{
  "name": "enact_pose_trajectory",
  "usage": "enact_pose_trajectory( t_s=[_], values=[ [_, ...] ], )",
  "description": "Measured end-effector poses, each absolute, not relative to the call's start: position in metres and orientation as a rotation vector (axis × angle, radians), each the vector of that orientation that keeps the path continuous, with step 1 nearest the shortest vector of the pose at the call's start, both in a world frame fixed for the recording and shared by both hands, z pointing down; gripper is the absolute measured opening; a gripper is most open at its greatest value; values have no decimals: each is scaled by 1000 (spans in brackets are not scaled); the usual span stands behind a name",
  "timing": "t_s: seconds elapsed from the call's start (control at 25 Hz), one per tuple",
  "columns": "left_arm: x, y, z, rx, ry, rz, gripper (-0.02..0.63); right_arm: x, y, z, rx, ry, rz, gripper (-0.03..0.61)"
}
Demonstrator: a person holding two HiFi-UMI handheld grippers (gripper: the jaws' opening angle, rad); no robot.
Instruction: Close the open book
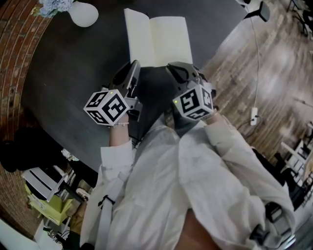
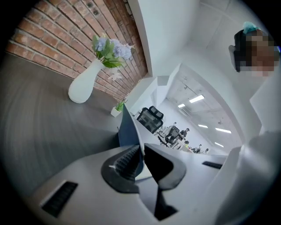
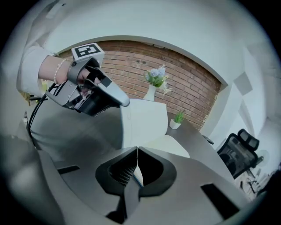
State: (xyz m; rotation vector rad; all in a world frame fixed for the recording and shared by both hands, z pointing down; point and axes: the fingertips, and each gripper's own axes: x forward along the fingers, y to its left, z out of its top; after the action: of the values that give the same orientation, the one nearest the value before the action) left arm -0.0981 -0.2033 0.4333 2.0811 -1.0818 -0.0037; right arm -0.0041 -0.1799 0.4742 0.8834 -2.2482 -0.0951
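Note:
The open book [image 1: 157, 40] lies with cream pages up on the dark round table [image 1: 68, 73]. Its left half is tilted up off the table, while the right half lies flat. My left gripper [image 1: 134, 65] is shut on the near corner of the raised blue cover [image 2: 128, 132], which stands between its jaws. My right gripper [image 1: 177, 69] is shut on the near edge of the book's right half; a thin cream-and-blue edge [image 3: 138, 175] is pinched between its pads. In the right gripper view the left gripper [image 3: 115, 97] holds the upright half of the book [image 3: 147, 117].
A white vase with pale flowers [image 1: 82, 12] stands at the table's far left, against a brick wall [image 2: 48, 35]. A small potted plant [image 3: 176, 120] sits beyond the book. A cable and plug [image 1: 254, 115] lie on the wood floor at right. An office chair [image 3: 239, 145] stands farther off.

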Motion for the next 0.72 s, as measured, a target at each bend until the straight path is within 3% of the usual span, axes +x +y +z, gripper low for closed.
enact_pose_trajectory(
  t_s=[0.72],
  values=[
    [-18,-207,427,2158,-1013,138,22,94,-182,459,1138,-2358,338,5]
  ],
)
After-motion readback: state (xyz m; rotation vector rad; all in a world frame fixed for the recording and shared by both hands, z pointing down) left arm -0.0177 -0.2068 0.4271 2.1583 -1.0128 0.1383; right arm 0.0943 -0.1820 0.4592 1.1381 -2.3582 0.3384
